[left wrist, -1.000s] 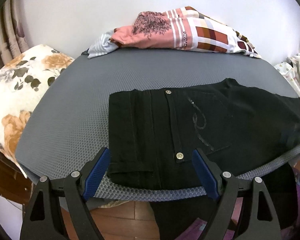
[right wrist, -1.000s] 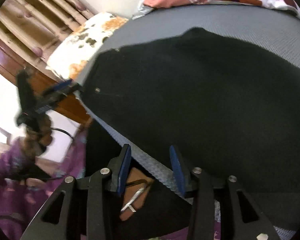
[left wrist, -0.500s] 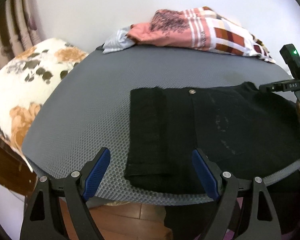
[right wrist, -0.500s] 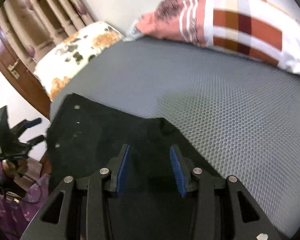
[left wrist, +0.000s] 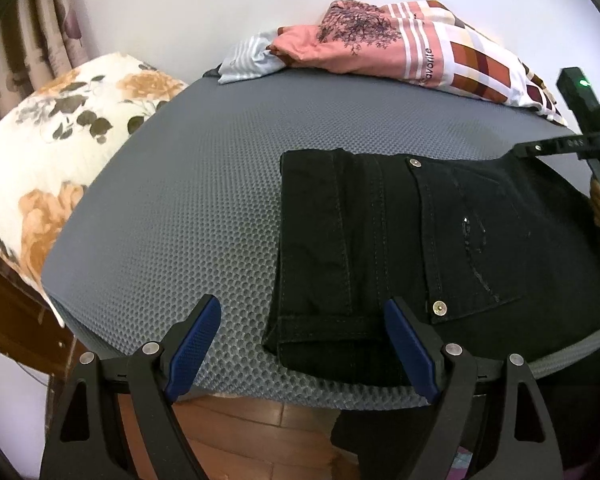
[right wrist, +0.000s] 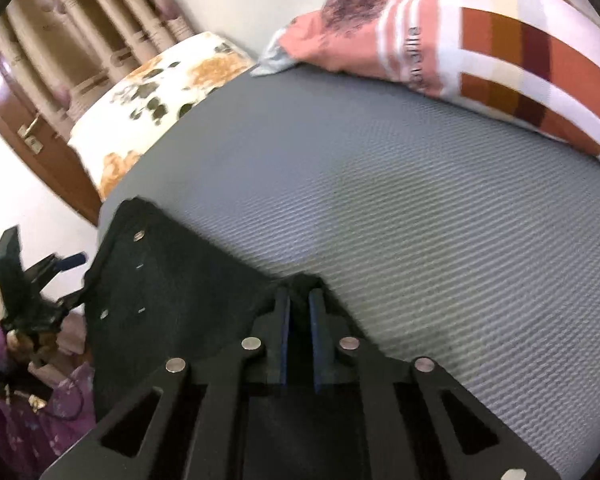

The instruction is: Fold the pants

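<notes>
My right claw (right wrist: 299, 312) has swung across to the black pants' (left wrist: 440, 252) far edge and is now clenching that fabric on the grey bed (left wrist: 204, 200); my left claw (left wrist: 300, 344) is hovering released over the waistband, so folding can begin.

– What lies on the grey mattress (left wrist: 204, 208)?

– Black jeans (left wrist: 420, 248), flat, waistband leftward, its lower corner at the near edge between the blue pads of the wide-open left gripper (left wrist: 300, 344). Two rivets mark the back pocket.

– And beyond?

– A pile of folded clothes (left wrist: 400, 52) at the far edge, a floral pillow (left wrist: 60, 148) off the left edge, the right gripper (left wrist: 580, 136) at the jeans' far right side.
</notes>
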Tool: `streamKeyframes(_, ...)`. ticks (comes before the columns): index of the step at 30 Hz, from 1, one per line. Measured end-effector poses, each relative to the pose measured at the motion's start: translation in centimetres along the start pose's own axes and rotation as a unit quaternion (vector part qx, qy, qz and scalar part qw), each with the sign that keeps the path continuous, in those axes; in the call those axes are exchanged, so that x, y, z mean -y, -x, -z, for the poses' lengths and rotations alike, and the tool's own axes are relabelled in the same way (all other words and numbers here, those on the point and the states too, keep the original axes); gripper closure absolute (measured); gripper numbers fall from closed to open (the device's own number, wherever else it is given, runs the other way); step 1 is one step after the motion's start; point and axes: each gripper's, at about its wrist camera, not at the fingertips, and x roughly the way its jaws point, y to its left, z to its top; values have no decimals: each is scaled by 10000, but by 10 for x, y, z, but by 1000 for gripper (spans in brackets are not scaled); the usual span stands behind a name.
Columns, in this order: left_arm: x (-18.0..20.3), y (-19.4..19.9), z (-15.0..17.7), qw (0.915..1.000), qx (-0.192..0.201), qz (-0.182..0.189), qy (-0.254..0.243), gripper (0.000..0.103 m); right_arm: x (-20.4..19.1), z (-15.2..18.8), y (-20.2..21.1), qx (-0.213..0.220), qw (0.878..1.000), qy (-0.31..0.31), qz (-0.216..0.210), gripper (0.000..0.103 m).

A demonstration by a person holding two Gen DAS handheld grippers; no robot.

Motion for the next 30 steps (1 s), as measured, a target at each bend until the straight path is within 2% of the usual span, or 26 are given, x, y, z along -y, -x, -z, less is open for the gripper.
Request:
streamKeyframes(2,0,-1,0,10000,-2,-6,-18,19,10,-1,-6,21,9997,-226,-67,98)
streamKeyframes(5,-2,0,-1,9999,-30,52,90,19,2,1,-12,47,9999,-41,104,98)
streamKeyframes(8,-14,7,-5,9996,100,-100,248,19,6,3,-10,103,9998,-149,36,96)
streamKeyframes(9,-23,11,-7,9991,136,-139,365,19,7,4,-7,122,9997,-220,-33,90)
streamKeyframes(11,-37,15,-7,9983,114,-147,545,19,8,5,-1,171,9992,-329,-150,85)
streamKeyframes(12,-48,18,-7,9978,64,-162,643,19,6,6,1,121,9993,-324,-140,70)
streamKeyframes(14,-61,21,-7,9974,3,-162,699,19,0,8,6,73,9998,-199,-22,53)
streamKeyframes(17,-70,23,-4,9976,-223,150,645,19,-9,14,9,-51,10000,13,-60,53)
streamKeyframes(20,-66,17,3,9944,-520,685,617,19,-21,19,-2,-279,9986,345,274,77)
streamKeyframes(22,-56,8,6,9932,-715,816,431,19,-24,20,-4,-187,9988,355,296,80)
streamKeyframes(24,-48,3,6,9922,-750,913,404,20,-22,19,-2,-37,9991,269,325,85)
streamKeyframes(25,-46,3,4,9905,-700,1092,466,24,-21,20,0,43,9991,217,367,88)
streamKeyframes(26,-45,4,3,9891,-645,1213,524,42,-19,20,2,133,9987,154,464,95)
streamKeyframes(27,-43,5,0,9884,-594,1278,569,59,-16,20,5,216,9986,59,488,96)
streamKeyframes(28,-40,1,-3,9886,-668,1234,554,89,-15,19,6,273,9984,7,491,96)
streamKeyframes(30,-34,-6,-7,9892,-801,1129,486,89,-13,21,3,317,9981,-60,518,96)
